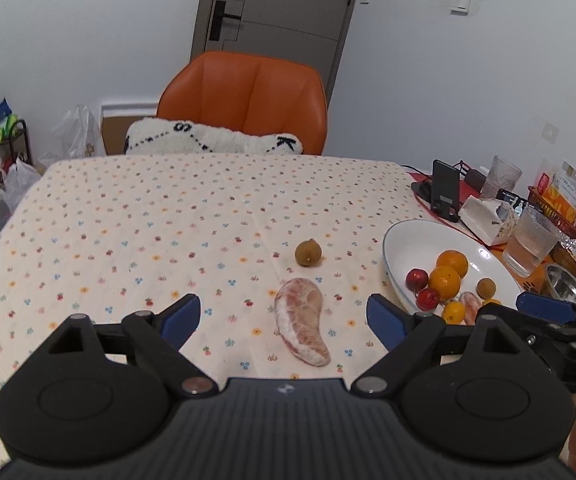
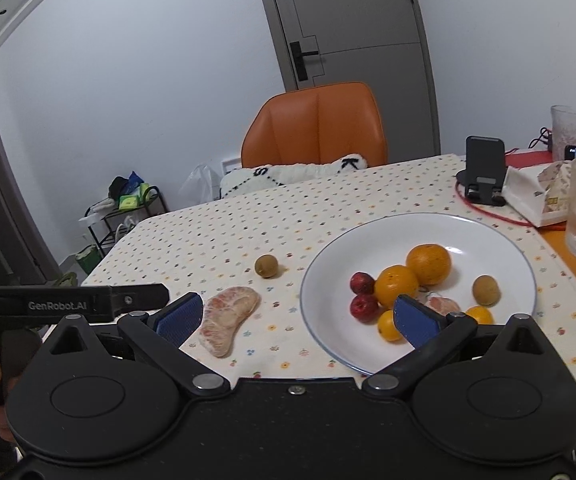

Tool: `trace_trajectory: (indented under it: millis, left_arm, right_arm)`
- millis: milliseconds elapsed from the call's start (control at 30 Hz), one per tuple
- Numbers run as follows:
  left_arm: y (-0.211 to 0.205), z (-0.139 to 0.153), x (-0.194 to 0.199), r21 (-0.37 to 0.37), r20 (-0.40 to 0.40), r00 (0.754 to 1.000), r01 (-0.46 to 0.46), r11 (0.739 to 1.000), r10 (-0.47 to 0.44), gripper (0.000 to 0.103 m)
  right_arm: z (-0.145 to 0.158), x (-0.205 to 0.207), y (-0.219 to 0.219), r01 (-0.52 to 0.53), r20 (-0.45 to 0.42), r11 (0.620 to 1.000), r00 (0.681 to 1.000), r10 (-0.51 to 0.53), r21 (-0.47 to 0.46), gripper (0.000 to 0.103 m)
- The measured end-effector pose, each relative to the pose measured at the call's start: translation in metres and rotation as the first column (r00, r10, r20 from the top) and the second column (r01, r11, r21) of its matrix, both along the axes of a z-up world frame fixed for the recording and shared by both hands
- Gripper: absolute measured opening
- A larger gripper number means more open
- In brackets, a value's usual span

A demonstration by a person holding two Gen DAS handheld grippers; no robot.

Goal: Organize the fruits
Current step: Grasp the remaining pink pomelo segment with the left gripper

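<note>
Two fruits outside glossy white plate (image 2: 417,222), on floral cloth tabletop (image 1: 128,220): curved peeled pomelo segment (image 1: 301,326) just left of plate, round brown longan (image 1: 307,253) behind it. Left tongs (image 1: 284,320) spread wide, empty; right tongs (image 2: 295,318) likewise.

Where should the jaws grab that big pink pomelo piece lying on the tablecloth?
Probably across the narrow middle of the pomelo piece, coming straight down from above. It lies flat and long, curved like a bean, so the short width fits between the open left gripper jaws.
</note>
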State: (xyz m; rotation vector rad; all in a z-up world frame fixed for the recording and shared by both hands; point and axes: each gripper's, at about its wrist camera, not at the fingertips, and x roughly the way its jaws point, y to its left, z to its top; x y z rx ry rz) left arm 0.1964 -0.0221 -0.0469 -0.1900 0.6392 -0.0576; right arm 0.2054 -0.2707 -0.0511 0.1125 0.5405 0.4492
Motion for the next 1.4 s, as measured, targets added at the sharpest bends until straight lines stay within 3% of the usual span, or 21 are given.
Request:
trace_trajectory:
  millis: [333, 500, 700, 1133, 1300, 1400]
  left_arm:
    - [-0.004, -0.017, 0.015, -0.01, -0.032, 0.999, -0.003, 1.0, 0.003, 0.081]
    - [-0.01, -0.028, 0.026, -0.011, -0.068, 0.998, 0.011, 1.0, -0.011, 0.067]
    - [-0.021, -0.037, 0.038, 0.008, -0.097, 0.995, 0.021, 1.0, -0.02, 0.062]
    - [-0.04, -0.054, 0.058, 0.076, -0.138, 0.99, 0.021, 0.997, -0.01, 0.05]
    - [-0.042, -0.055, 0.061, 0.126, -0.131, 0.991, 0.007, 0.992, 0.01, 0.036]
    - [-0.041, -0.055, 0.061, 0.128, -0.129, 0.992, 0.018, 0.992, -0.001, 0.035]
  right_arm:
    - [-0.01, 0.011, 0.005, -0.023, -0.023, 1.0, 0.999, 0.023, 0.002, 0.09]
    - [-0.016, 0.016, 0.0, -0.023, -0.036, 1.0, 0.999, 0.023, 0.014, 0.085]
    - [-0.021, 0.025, -0.004, -0.029, -0.05, 0.999, 0.998, 0.03, 0.031, 0.077]
    - [-0.029, 0.041, -0.006, -0.046, -0.063, 0.997, 0.997, 0.05, 0.065, 0.07]
    - [-0.032, 0.046, -0.003, -0.054, -0.072, 0.996, 0.996, 0.059, 0.072, 0.068]
    - [-0.031, 0.048, 0.0, -0.06, -0.072, 0.995, 0.995, 0.065, 0.075, 0.068]
